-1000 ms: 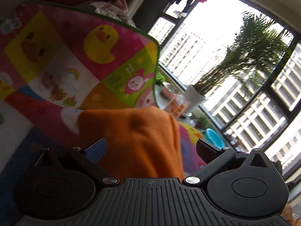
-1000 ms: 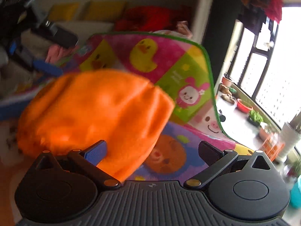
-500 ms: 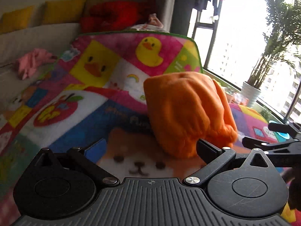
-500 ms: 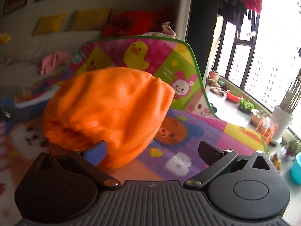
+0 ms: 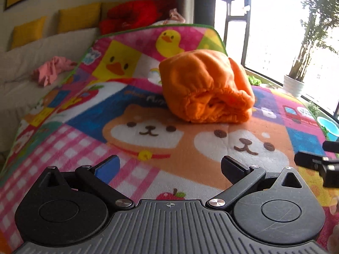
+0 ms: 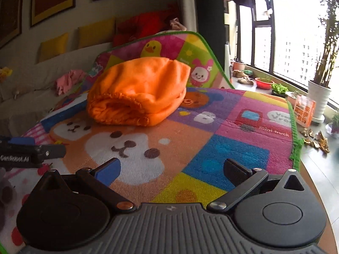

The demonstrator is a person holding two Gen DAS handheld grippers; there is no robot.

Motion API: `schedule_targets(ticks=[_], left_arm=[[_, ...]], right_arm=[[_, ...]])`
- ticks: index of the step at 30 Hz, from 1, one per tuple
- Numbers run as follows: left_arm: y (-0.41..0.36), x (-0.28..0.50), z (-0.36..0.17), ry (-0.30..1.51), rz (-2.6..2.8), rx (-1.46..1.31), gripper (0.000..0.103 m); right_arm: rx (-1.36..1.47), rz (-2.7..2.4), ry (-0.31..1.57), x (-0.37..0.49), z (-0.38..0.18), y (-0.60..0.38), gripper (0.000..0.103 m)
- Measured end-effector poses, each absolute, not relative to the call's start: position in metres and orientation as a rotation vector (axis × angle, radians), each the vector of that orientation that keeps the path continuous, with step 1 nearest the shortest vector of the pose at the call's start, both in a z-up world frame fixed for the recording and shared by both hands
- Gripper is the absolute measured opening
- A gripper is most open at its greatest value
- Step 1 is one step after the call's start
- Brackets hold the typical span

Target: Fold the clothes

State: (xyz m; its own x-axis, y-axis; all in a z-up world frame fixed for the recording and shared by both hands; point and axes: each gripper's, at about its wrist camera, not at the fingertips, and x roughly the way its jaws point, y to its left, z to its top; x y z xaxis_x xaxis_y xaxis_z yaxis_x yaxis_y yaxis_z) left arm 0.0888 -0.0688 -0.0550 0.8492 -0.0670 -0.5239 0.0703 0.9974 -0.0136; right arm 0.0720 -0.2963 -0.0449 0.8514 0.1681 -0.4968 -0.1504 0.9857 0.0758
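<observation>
A folded orange garment [image 5: 205, 86] lies as a thick bundle on the colourful cartoon play mat [image 5: 148, 144], its elastic hem facing me. It also shows in the right wrist view [image 6: 137, 93]. My left gripper [image 5: 169, 168] is open and empty, pulled back well short of the bundle. My right gripper [image 6: 172, 169] is open and empty, also back from the bundle. The right gripper's body shows at the right edge of the left wrist view [image 5: 322, 163]; the left gripper's body shows at the left edge of the right wrist view [image 6: 29, 150].
A pink garment [image 5: 50, 72] lies on the beige sofa [image 5: 25, 63] to the left, with yellow cushions [image 5: 78, 17] and a red heap [image 5: 135, 14] behind. The mat's green edge [image 6: 294, 127] ends at the right, with plant pots [image 6: 317, 97] by the window.
Both grippers have drawn back from the orange bundle, which now lies on the mat farther away. The left wrist view has swung from the window round to the mat.
</observation>
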Motion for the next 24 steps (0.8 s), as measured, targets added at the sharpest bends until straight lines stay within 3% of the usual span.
schedule_targets(ticks=[24], left_arm=[[-0.0731, 0.0898, -0.0562, 0.545, -0.085, 0.047, 0.103]], right_arm=[[0.057, 0.094, 0.510, 0.0714, -0.0478, -0.2954, 0.103]])
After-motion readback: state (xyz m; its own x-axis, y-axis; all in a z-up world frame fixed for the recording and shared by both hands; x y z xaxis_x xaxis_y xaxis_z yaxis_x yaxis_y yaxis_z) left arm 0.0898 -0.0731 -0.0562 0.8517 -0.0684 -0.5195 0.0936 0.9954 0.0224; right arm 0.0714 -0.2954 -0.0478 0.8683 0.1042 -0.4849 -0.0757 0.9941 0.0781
